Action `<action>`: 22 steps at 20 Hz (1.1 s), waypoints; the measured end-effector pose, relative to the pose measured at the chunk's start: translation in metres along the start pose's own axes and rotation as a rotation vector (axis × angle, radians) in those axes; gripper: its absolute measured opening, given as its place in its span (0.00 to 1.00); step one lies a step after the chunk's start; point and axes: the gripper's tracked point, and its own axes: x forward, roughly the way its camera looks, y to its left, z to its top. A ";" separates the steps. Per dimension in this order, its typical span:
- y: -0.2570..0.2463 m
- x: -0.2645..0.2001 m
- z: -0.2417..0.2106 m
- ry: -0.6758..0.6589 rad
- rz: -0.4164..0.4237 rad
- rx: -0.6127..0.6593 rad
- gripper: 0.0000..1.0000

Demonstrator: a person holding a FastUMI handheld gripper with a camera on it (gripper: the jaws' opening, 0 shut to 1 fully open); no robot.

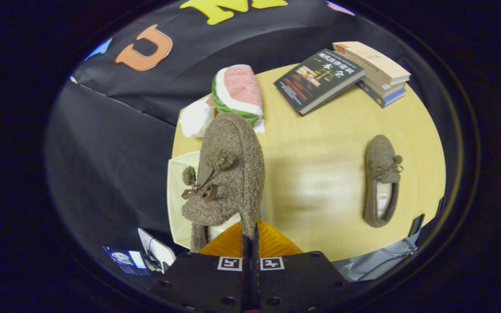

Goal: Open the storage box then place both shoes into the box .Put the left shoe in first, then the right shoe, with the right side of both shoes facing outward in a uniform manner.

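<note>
Gripper (250,237) fingers pressed together, pinching the side wall of a fuzzy brown slipper (228,174), lifted above a pale storage box (176,195), mostly hidden, lid state unclear. Second slipper (381,182) lies flat on the wooden table (320,143). Beyond: watermelon plush (237,91), stacked books (376,71).

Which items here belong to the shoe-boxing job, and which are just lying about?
Job:
- held shoe, pinched in the gripper jaws
- second shoe, lying on the table
- storage box, under the held shoe

Lying about:
- watermelon-slice toy
- white object
- books
</note>
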 end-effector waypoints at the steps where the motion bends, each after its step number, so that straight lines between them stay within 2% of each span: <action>1: 0.018 0.003 -0.005 0.013 0.018 -0.013 0.01; 3: 0.045 0.015 -0.012 0.040 0.034 -0.053 0.00; 8: 0.079 0.081 -0.030 0.093 -0.027 -0.068 0.00; 17: 0.086 0.187 -0.039 0.122 -0.231 -0.058 0.01; 22: 0.077 0.223 -0.036 0.142 -0.332 -0.126 0.01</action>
